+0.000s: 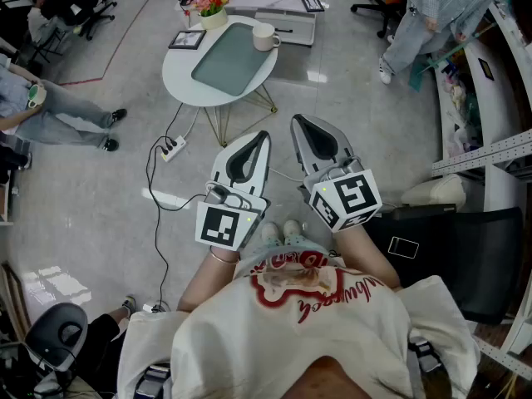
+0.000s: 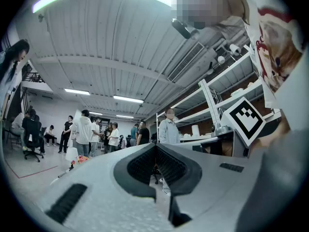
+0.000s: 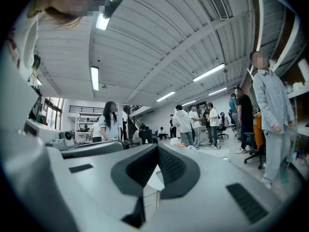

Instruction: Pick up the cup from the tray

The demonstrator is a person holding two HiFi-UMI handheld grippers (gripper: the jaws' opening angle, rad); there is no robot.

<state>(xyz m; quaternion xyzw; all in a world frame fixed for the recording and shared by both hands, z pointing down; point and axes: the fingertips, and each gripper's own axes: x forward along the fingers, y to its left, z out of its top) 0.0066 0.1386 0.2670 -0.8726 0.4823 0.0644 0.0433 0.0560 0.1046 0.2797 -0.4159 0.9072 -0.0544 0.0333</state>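
A white cup [image 1: 266, 36] stands at the far right corner of a grey-green tray [image 1: 224, 63] on a round white table [image 1: 179, 73], in the head view. Both grippers are held close to the person's body, well short of the table and over the floor. My left gripper [image 1: 264, 136] has its jaws together with nothing between them, and so does my right gripper [image 1: 297, 121]. In the left gripper view the left gripper [image 2: 155, 146] points up toward the room and ceiling. The right gripper [image 3: 157, 146] does likewise in the right gripper view. Neither gripper view shows the cup.
On the table are also a flower pot [image 1: 212, 5], a small picture frame [image 1: 187, 40] and a second grey tray [image 1: 289, 25]. A power strip [image 1: 173, 148] with cables lies on the floor before the table. Seated and standing people, office chairs [image 1: 56, 336] and shelving [image 1: 490, 156] ring the space.
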